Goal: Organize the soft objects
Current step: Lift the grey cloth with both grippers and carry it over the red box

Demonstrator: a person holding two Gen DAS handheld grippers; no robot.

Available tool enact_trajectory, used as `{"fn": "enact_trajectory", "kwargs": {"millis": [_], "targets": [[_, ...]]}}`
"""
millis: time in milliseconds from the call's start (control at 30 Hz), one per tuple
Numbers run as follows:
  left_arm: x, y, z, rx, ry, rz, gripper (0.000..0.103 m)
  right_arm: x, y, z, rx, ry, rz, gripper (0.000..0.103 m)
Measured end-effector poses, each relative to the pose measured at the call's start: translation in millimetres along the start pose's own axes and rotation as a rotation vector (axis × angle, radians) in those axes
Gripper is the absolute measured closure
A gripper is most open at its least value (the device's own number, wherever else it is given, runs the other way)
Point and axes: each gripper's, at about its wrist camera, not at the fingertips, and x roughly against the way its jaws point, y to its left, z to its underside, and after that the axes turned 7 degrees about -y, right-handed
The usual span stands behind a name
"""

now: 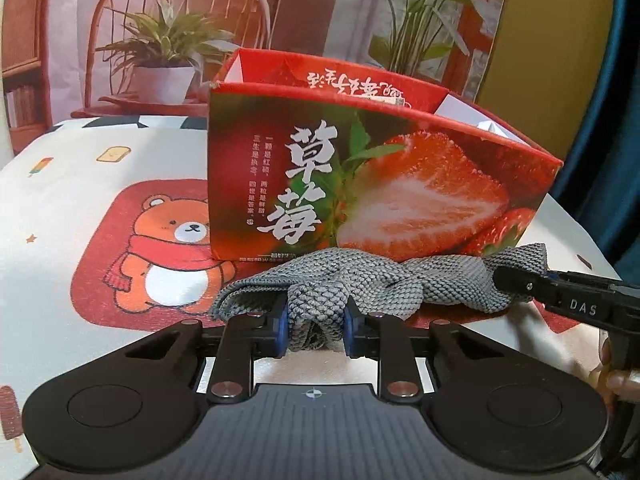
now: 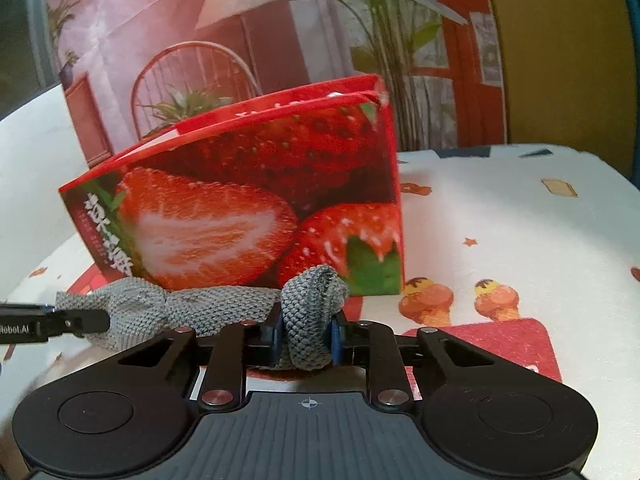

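A grey knitted cloth lies bunched on the table in front of a red strawberry box whose top is open. My left gripper is shut on the cloth's left end, its blue pads pressing a fold. At the cloth's right end, my right gripper comes in from the right edge. In the right wrist view, the right gripper is shut on a fold of the cloth just in front of the box. The left gripper holds the far end at the left.
A white tablecloth printed with a bear and ice creams covers the table. Behind the box hangs a printed backdrop of a chair and plants. A person's fingers show at the right edge. Bare tablecloth lies right of the box.
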Motion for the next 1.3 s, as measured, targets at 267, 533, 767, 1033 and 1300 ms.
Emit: {"fn": "enact_trajectory", "kwargs": {"millis": [267,533,767,1033,1300], "targets": [[26,-4,-11,-0.031,-0.056,-0.011,0.077,14,15,-10,0.059,-0.01,-0.049,0.084],[61,-12,-38,-0.067,-0.19,-0.001,0.077,43,25,-50,0.062,-0.097,-0.118,0.084],[80,-21,-68,-0.101,-0.285,0.007,0.077,56,31,-89,0.081,-0.159,-0.156,0.084],[77,-34,-103,-0.14,-0.331,0.013,0.077,50,37,-131,0.088,-0.209,-0.17,0.084],[48,-33,-137,-0.135,-0.338,0.002,0.077,24,38,-162,0.082,-0.226,-0.116,0.084]]}}
